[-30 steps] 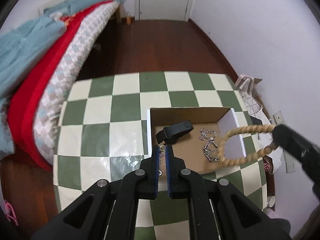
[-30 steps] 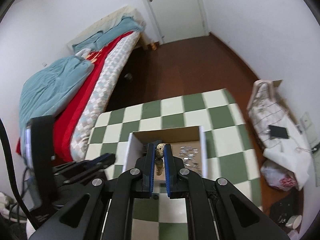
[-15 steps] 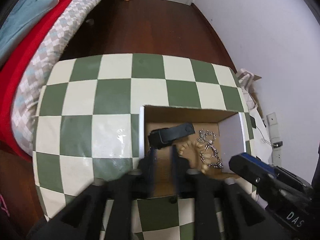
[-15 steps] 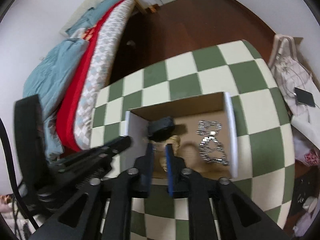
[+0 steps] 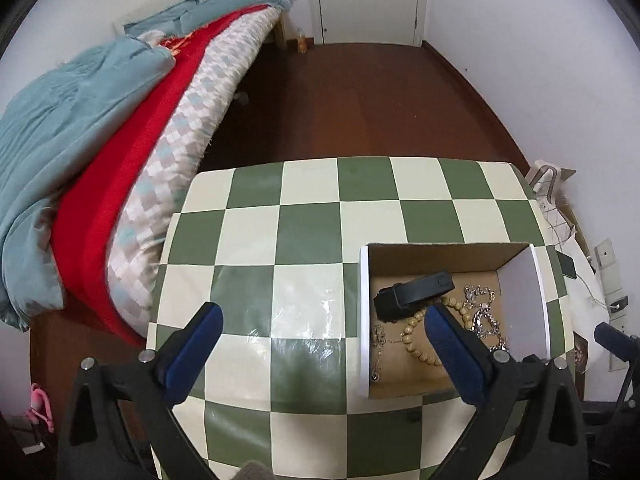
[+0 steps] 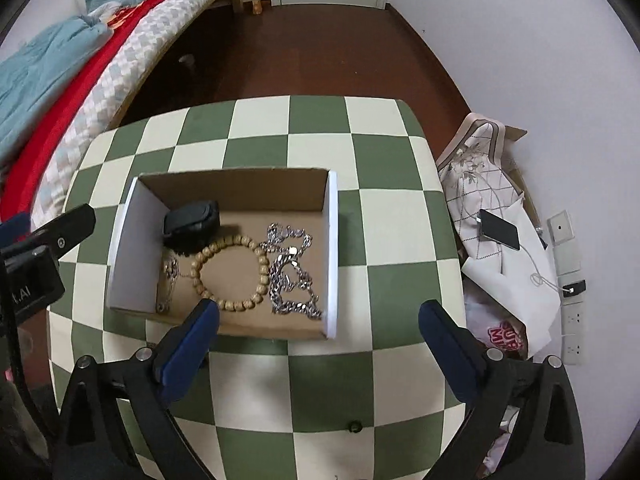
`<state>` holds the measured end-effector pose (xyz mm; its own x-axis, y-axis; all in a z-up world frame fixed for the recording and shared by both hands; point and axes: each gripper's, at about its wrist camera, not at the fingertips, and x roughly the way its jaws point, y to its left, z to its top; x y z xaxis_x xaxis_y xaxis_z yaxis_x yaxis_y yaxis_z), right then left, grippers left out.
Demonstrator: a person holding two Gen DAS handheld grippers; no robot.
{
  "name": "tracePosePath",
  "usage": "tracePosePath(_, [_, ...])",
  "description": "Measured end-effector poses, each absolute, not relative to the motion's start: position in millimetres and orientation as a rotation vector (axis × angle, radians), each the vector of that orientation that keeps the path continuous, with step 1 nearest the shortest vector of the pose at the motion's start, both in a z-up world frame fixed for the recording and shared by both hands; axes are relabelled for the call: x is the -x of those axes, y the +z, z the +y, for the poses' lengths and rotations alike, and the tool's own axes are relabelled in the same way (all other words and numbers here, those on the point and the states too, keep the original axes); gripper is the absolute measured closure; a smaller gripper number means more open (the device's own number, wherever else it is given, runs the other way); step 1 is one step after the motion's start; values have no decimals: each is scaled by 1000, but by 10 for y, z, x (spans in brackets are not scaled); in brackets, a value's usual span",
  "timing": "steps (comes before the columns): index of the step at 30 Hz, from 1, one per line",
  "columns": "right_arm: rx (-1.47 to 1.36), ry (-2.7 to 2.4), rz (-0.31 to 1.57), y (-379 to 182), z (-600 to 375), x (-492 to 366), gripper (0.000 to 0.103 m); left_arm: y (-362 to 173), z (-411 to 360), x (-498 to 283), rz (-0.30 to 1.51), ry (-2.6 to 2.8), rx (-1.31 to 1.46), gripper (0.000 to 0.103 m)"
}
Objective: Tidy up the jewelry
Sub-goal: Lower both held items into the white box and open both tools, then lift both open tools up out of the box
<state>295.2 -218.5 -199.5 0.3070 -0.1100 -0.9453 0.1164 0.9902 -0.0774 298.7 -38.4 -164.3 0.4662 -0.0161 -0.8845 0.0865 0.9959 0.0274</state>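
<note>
An open cardboard box (image 6: 334, 248) (image 5: 538, 276) stands on the green-and-cream checkered table (image 6: 316, 136) (image 5: 280, 240). Inside lie a wooden bead bracelet (image 6: 262, 268) (image 5: 412, 332), a silver chain (image 6: 294, 276) (image 5: 484, 316), a black band (image 6: 192, 222) (image 5: 416, 290) and a thin gold chain (image 6: 170, 276) (image 5: 378, 340). My left gripper (image 5: 324, 320) is open and empty above the table, left of the box. My right gripper (image 6: 320, 320) is open and empty above the box's near edge.
A bed with red, checked and blue covers (image 5: 100, 128) runs along the table's left side. A floral bag (image 6: 480, 176), a phone on a cable (image 6: 500, 234) and wall sockets (image 6: 568, 256) lie right of the table. Dark wooden floor (image 5: 360, 100) beyond.
Both grippers have opened. The bead bracelet left the right gripper and the thin gold chain left the left gripper; both now lie in the box. Both grippers have pulled back.
</note>
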Motion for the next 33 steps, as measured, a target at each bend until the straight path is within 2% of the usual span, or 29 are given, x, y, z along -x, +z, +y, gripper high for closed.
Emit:
tracePosePath(28, [-35, -199, 913, -741, -1977, -1558, 2, -714, -254, -1604, 789, -33, -106, 0])
tracePosePath(33, [-142, -203, 915, -907, -2142, -1270, 2, -893, -197, -1479, 788, 14, -120, 0])
